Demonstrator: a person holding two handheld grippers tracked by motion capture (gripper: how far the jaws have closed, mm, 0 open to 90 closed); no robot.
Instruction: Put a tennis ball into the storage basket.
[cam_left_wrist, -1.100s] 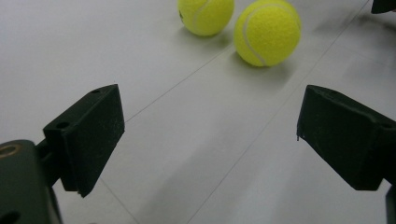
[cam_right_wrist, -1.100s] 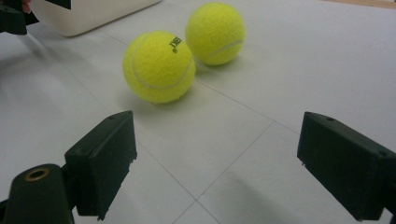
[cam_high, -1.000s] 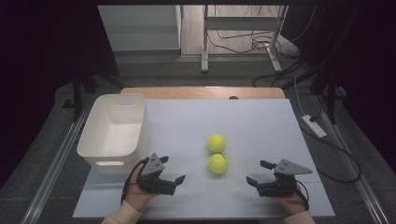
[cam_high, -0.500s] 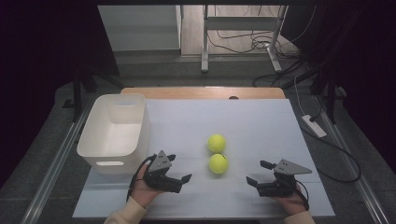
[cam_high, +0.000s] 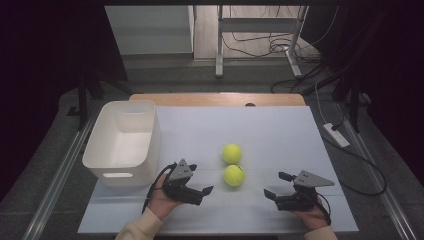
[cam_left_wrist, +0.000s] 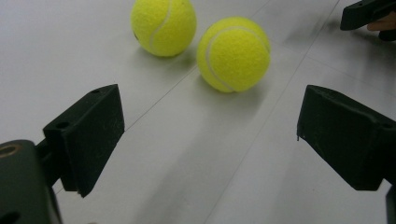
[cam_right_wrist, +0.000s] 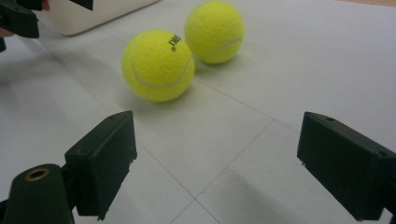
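The left gripper (cam_high: 202, 185) is held with its jaws wide apart and empty, the nearer tennis ball (cam_high: 233, 175) lying on the table at its 2 o'clock, untouched. The right gripper (cam_high: 278, 186) is likewise spread, gripping nothing, the ball at its 10 o'clock.

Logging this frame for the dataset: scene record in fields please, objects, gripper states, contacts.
surface: white table
near ball: tennis ball, in front of both grippers
far ball: second tennis ball, just behind it; touching or apart: cannot tell
bin: white bin, at the table's left edge
left gripper: open, holds nothing, aimed at near ball
right gripper: open, holds nothing
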